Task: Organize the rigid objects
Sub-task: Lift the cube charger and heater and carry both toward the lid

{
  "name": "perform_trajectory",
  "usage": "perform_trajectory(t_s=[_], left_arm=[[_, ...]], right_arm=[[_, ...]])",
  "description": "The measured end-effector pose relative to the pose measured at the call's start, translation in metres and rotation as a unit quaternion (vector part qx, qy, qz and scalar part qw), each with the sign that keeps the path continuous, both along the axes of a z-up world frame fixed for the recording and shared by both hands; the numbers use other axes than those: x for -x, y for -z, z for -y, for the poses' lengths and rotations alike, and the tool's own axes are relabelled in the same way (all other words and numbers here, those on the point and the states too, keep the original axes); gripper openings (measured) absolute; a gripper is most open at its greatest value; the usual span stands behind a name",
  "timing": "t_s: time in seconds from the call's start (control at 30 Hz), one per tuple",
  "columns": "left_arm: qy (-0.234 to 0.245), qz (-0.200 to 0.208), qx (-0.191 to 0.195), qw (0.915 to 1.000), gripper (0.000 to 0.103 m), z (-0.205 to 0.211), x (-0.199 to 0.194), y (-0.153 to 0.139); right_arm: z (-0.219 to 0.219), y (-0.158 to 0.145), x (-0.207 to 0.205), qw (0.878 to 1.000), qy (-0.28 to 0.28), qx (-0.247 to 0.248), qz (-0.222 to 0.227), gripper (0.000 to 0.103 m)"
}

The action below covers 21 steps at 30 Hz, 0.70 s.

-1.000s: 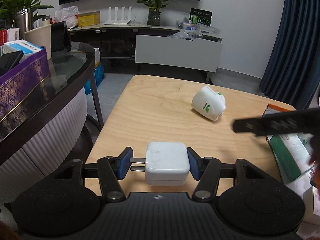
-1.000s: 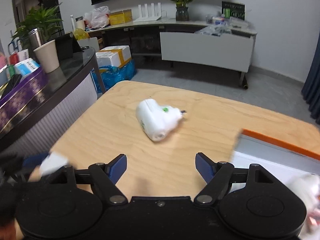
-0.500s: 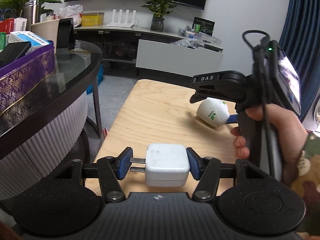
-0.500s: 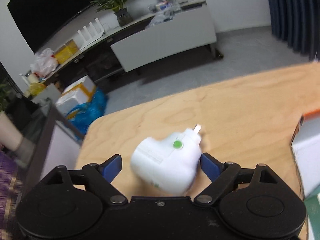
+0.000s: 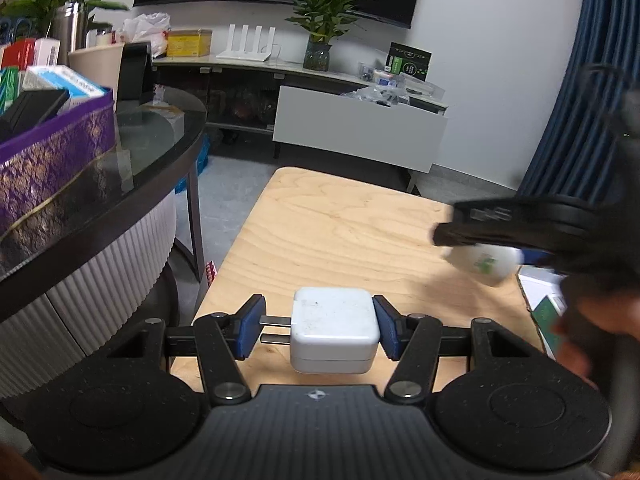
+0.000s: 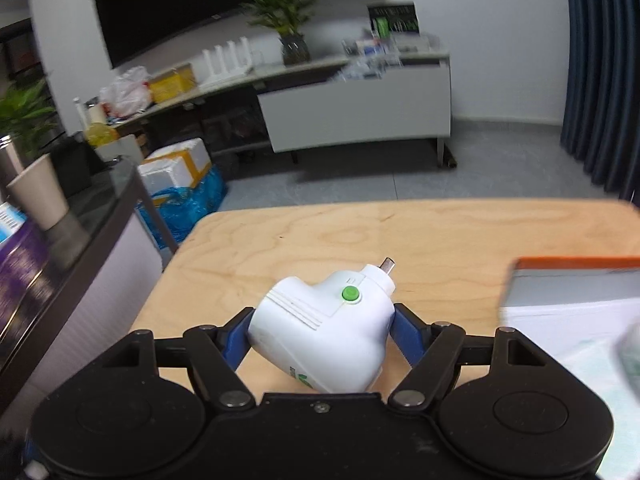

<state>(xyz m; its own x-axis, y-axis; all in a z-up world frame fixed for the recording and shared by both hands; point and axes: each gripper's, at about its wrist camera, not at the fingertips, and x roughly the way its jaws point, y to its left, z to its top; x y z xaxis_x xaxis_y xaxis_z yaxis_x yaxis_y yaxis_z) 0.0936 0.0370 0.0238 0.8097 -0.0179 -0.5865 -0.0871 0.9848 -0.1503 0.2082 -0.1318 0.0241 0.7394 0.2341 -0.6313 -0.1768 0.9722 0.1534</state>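
My left gripper (image 5: 316, 332) is shut on a white square charger (image 5: 334, 334); its two metal prongs point left against the left pad. It hangs just above the wooden table (image 5: 340, 232). My right gripper (image 6: 320, 338) is shut on a white rounded plug adapter (image 6: 324, 336) with a green button and a metal pin pointing away. In the left wrist view the right gripper (image 5: 520, 232) shows blurred at the right, with the adapter (image 5: 486, 262) in it above the table.
An orange-edged white box (image 6: 576, 292) lies at the table's right side. A dark glass-topped counter (image 5: 120, 184) with a purple box (image 5: 52, 160) stands to the left. A white cabinet (image 5: 356, 132) stands beyond the table.
My right gripper reached the adapter, closed on it and lifted it to the right. My left gripper kept hold of the charger and barely moved.
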Motion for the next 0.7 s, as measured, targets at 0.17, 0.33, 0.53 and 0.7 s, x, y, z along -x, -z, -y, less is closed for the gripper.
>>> perform_trajectory(t_s=[0.17,0.33,0.53,0.7], left_arm=[[0.021,0.013,-0.016,0.9996,0.058,0.016,0.012,-0.016],[0.030,0.015,-0.025,0.9991,0.058,0.029,0.032,-0.031],[0.026,0.007,-0.025,0.9993,0.058,0.042,0.054,-0.052],[0.029,0.003,-0.031,0.9991,0.058,0.057,0.071,-0.064]], right_arm=[[0.025,-0.028,0.053,1.000,-0.004,0.001,0.018,0.086],[0.045,-0.046,0.099,0.999,-0.004,0.010,0.036,0.086],[0.066,-0.060,0.146,0.999,0.008,0.003,0.045,0.086],[0.082,-0.068,0.179,0.999,0.010,-0.001,0.050,0.086]])
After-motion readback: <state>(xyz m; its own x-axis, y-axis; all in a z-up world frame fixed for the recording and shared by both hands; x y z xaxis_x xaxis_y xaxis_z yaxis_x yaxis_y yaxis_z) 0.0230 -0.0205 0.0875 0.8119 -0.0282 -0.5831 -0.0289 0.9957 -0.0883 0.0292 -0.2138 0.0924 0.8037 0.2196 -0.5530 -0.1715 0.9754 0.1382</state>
